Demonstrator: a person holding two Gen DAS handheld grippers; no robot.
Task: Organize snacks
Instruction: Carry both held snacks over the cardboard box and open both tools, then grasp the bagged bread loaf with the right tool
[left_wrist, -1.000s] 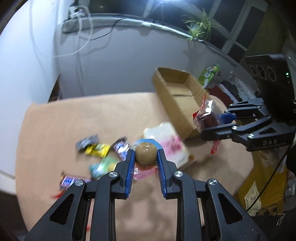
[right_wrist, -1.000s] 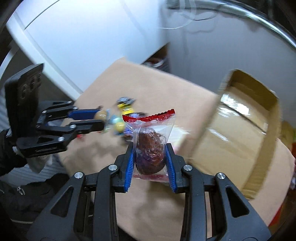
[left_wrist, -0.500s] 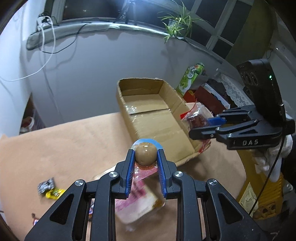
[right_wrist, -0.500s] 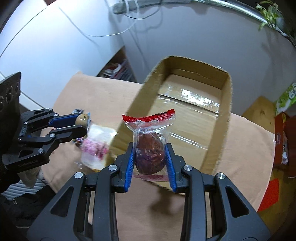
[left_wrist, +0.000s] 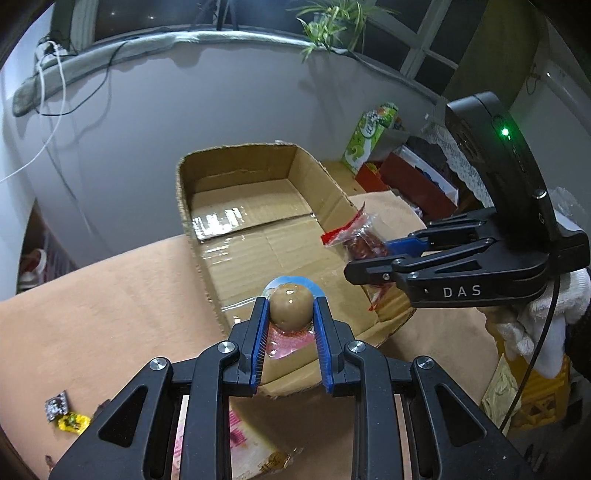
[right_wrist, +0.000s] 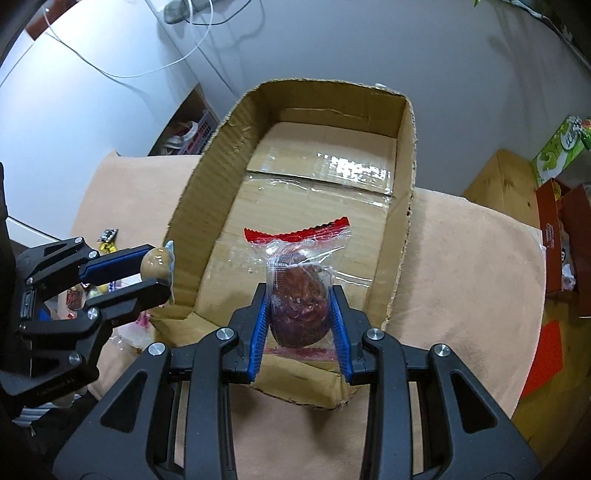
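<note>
Your left gripper (left_wrist: 290, 314) is clamped on a round tan snack ball (left_wrist: 290, 308) in a clear wrapper with blue and pink ends, and you hold it above the near left part of the cardboard box (left_wrist: 258, 206). Your right gripper (right_wrist: 299, 314) is clamped on a dark reddish-brown snack sealed in a clear packet (right_wrist: 298, 291) with a red serrated top edge; it hangs above the near end of the same box, toward its right wall.

The box sits on the counter (left_wrist: 92, 306), which is covered in a peach-coloured cloth. It is open at the top, with low brown walls, a ragged cut near corner and a floor of folded flaps sealed with glossy clear tape. No snack lies on the box floor where it shows; both held snacks are above it, not resting in it.

On the counter outside the box, to its left, lie the loose snacks: a small dark wrapped candy (left_wrist: 56, 405) and a yellow one (left_wrist: 73, 422) just beside it, and a pink-and-white packet (left_wrist: 243, 443) partly hidden under your left gripper, close to the box's near wall. Beyond the counter to the right stands a green carton (left_wrist: 369, 136) near some red boxes.
</note>
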